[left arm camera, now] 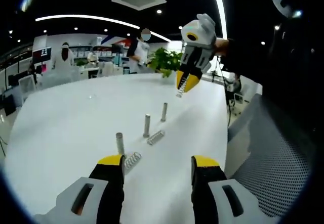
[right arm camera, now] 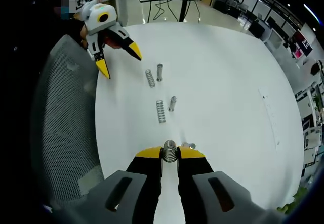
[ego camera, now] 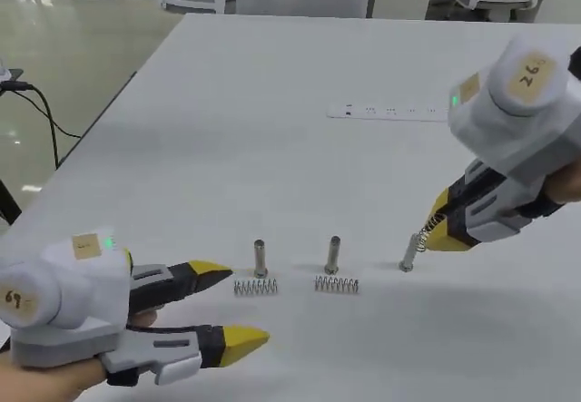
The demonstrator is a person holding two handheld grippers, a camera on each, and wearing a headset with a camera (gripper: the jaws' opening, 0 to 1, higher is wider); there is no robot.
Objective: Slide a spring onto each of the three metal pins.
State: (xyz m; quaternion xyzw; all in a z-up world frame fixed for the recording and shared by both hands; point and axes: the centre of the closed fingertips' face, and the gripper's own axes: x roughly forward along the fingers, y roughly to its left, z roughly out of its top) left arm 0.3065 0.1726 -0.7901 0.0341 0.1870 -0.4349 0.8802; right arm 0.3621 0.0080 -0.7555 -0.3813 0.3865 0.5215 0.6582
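Right gripper (right arm camera: 170, 154): jaws pressed almost together, the yellow tips pinching the held spring (right arm camera: 170, 150) across its coils. The spring sits end-on to the gripper's own camera. In the head view the gripper hangs tilted down and to the left over the table. The held spring's lower end is just beside the top of the right pin (ego camera: 409, 252). Cannot tell whether the coil touches the pin or has started over it.

Left gripper (ego camera: 243, 304): jaws spread wide and empty, low over the near left of the table. The tips point toward the left pin (ego camera: 260, 259). The upper tip is near the left spring (ego camera: 256, 286) but apart from it.

The left pin and middle pin (ego camera: 333, 255) stand upright and bare. The left spring lies flat just in front of the left pin. The middle spring (ego camera: 337, 284) lies flat just in front of the middle pin. The three pins form one row, well apart from each other, with bare tabletop between them and the left gripper.

Surface: a plain white table (ego camera: 272, 102), with a white power strip (ego camera: 390, 112) lying farther back. A grey mesh chair (right arm camera: 66, 128) is at the near edge.

Room: glossy floor with a black cable (ego camera: 36, 112) to the left. The left gripper view has ceiling strip lights, a potted plant (left arm camera: 164, 59) and people standing in the background.
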